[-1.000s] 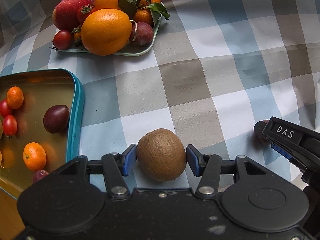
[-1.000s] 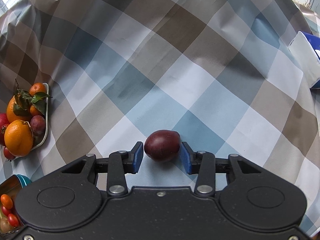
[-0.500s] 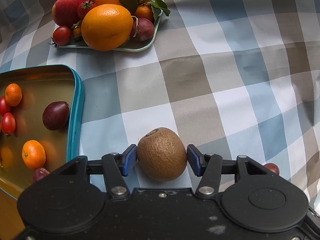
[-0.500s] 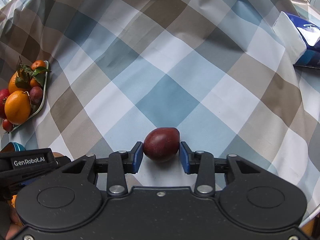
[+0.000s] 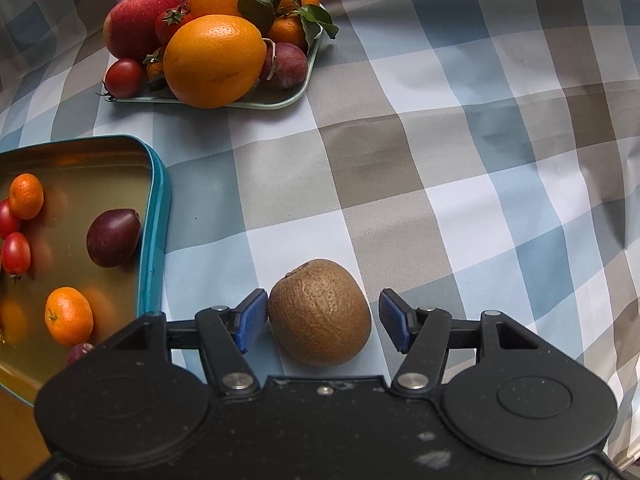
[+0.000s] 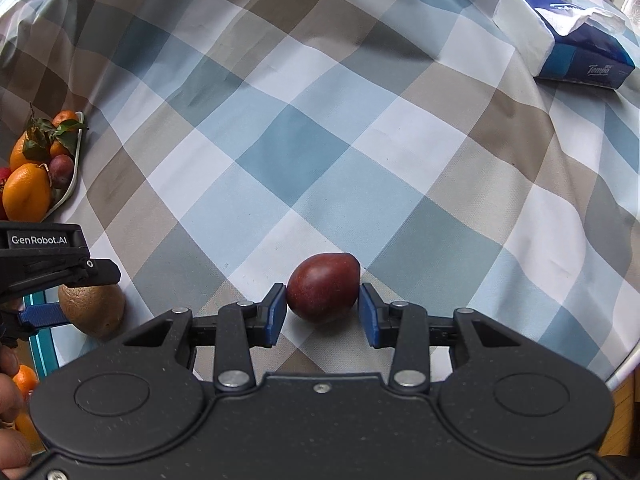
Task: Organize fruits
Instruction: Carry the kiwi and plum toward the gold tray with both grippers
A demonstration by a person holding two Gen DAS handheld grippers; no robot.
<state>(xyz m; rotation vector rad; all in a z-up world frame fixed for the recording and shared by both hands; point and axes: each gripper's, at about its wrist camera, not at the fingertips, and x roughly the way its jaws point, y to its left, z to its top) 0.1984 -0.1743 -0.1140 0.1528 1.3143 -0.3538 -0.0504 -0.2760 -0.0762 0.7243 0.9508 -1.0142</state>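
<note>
A brown kiwi lies on the checked cloth between the fingers of my left gripper. The left pad touches it; the right pad stands off with a gap, so the gripper is open. The kiwi also shows in the right wrist view. A dark red passion fruit rests on the cloth between the fingers of my right gripper, left pad touching, a small gap on the right. A teal tin at the left holds small oranges, cherry tomatoes and a passion fruit.
A pale green plate at the back left is piled with oranges, an apple, tomatoes and a plum. A blue tissue pack lies at the far right of the cloth. The table edge runs along the right.
My left gripper's fingers have opened wider around the kiwi. My right gripper has swung right with the passion fruit, and its fingers now stand slightly apart from it. The left gripper now shows in the right view.
</note>
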